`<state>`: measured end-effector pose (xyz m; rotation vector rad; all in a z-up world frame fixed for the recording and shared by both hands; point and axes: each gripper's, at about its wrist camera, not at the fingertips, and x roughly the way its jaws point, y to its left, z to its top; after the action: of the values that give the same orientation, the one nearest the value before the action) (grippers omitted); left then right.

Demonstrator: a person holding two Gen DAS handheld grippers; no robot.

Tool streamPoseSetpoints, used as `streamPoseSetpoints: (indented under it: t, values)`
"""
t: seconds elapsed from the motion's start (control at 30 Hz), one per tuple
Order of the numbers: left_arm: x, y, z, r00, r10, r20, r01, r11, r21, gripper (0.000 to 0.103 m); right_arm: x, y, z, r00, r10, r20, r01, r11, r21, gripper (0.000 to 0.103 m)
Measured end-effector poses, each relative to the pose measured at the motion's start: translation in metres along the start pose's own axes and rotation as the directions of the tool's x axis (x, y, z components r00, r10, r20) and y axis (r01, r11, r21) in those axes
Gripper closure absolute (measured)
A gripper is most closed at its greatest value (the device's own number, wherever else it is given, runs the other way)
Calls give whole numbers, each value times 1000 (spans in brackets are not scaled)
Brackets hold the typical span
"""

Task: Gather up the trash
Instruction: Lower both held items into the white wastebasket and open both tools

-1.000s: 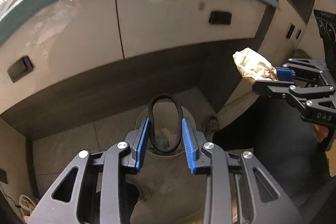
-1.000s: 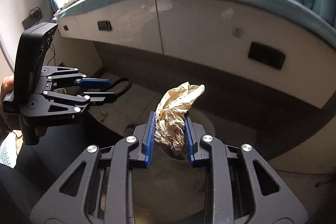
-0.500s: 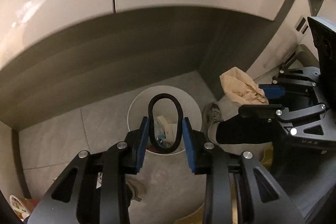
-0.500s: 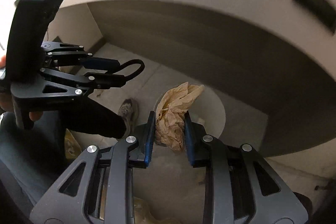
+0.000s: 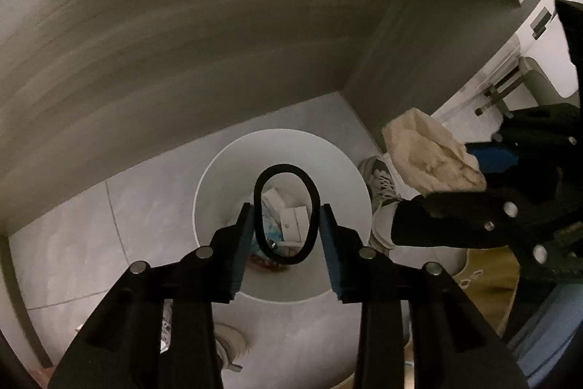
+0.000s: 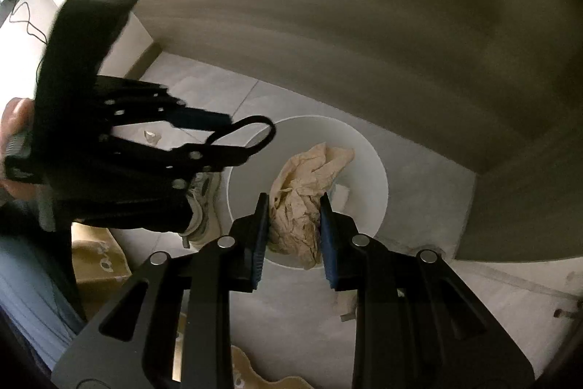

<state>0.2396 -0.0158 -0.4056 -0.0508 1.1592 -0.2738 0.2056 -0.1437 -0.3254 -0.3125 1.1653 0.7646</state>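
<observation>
My left gripper is shut on a black hair tie, a loop held upright between the blue pads, right above the open white trash bin. The bin holds several scraps of paper and packaging. My right gripper is shut on a crumpled beige tissue over the same bin. In the left wrist view the right gripper with the tissue is at the right, beside the bin. In the right wrist view the left gripper with the hair tie hangs over the bin's left rim.
The bin stands on a grey tiled floor against a grey wood panel. The person's sneaker is right of the bin. A yellow-brown mat lies near the foot. A small scrap lies on the floor.
Both grippers have tilted down and moved in over the bin, which now fills the middle of each view. Each still holds its item.
</observation>
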Motion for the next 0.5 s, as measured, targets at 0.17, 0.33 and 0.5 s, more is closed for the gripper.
streamPoseSetpoints:
  t: [0.17,0.33,0.5]
  values:
    - [4,10,1,1000,-12,0,12,998,-55,6,6,1,4,1000,-3,-16,3,1000,-17,80]
    - [10,24,-2,1000,4,-14,-5,996,-92,6,13,-8,10,999,-7,-39,7,1000,6,80]
    - [3,42,-1,1000,0,-1,0,986,-167,6,25,-6,18,997,-2,-73,2,1000,0,79]
